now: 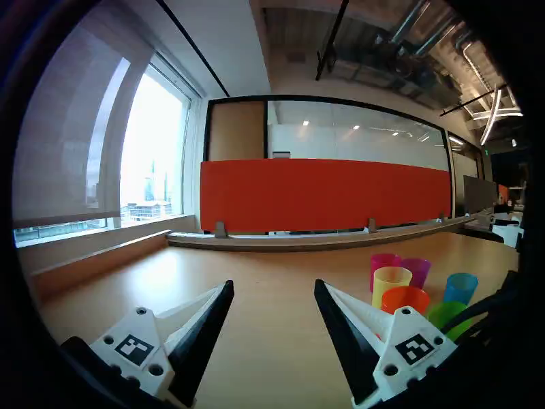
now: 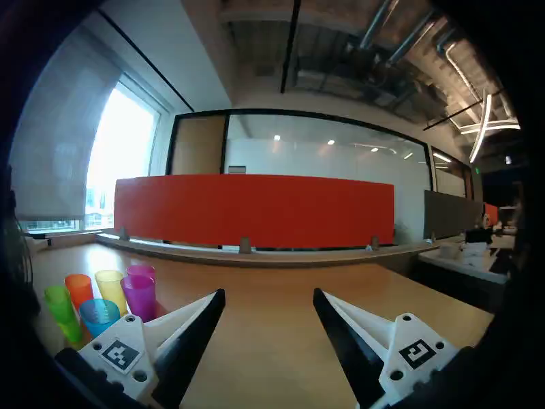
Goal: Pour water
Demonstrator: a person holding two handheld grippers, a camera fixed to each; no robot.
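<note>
Several coloured plastic cups stand in a cluster on the wooden desk (image 1: 272,320). In the left gripper view they lie to the right: a yellow cup (image 1: 390,283), an orange cup (image 1: 405,298), a pink cup (image 1: 383,262), a purple cup (image 1: 417,269), a blue cup (image 1: 461,286) and a green cup (image 1: 446,315). My left gripper (image 1: 272,290) is open with nothing between its fingers. In the right gripper view the same cluster sits at the lower left: purple cup (image 2: 138,294), blue cup (image 2: 99,315), green cup (image 2: 61,308). My right gripper (image 2: 267,296) is open and holds nothing.
A red divider panel (image 1: 320,194) runs along the desk's far edge (image 2: 259,258). A bright window (image 1: 146,163) and a sill lie to the left. Another desk with items (image 2: 470,255) stands to the right.
</note>
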